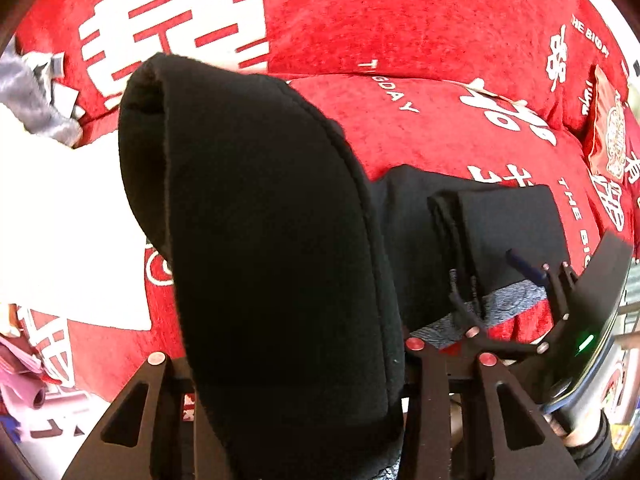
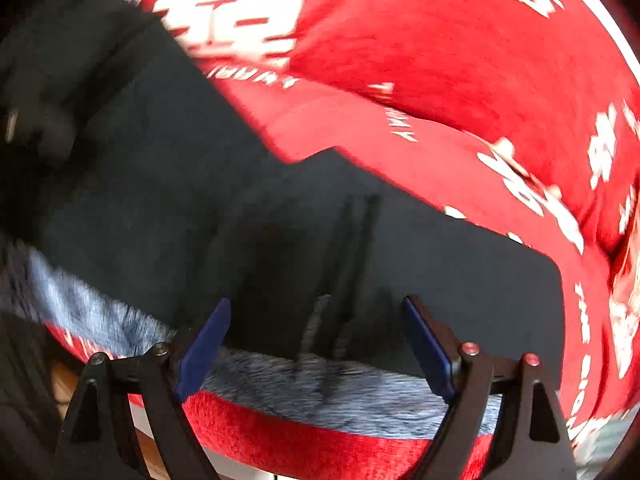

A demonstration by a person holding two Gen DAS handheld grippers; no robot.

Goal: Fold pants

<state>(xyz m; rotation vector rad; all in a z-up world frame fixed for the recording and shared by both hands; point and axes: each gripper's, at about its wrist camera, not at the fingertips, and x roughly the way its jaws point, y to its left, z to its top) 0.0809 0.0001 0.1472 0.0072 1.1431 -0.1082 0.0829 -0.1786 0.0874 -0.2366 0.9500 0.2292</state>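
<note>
The black pants [image 1: 256,200] rise as a thick folded band out of my left gripper [image 1: 284,360], which is shut on them; its fingertips are hidden by the cloth. The rest of the pants [image 1: 500,220] lies flat and folded on the red sofa cover [image 1: 400,12]. In the right wrist view the pants [image 2: 280,220] spread dark across the seat. My right gripper [image 2: 316,332] hovers open over their near edge, with its blue pads [image 2: 204,344] apart and nothing pinched. That same right gripper [image 1: 520,276] shows at the right of the left wrist view.
A grey fuzzy strip [image 2: 340,392] runs along the pants' near edge at the seat's front. A white cloth [image 1: 68,220] and a grey garment [image 1: 32,92] lie to the left, with pink items [image 1: 20,364] below. A red patterned cushion [image 1: 608,140] sits at the far right.
</note>
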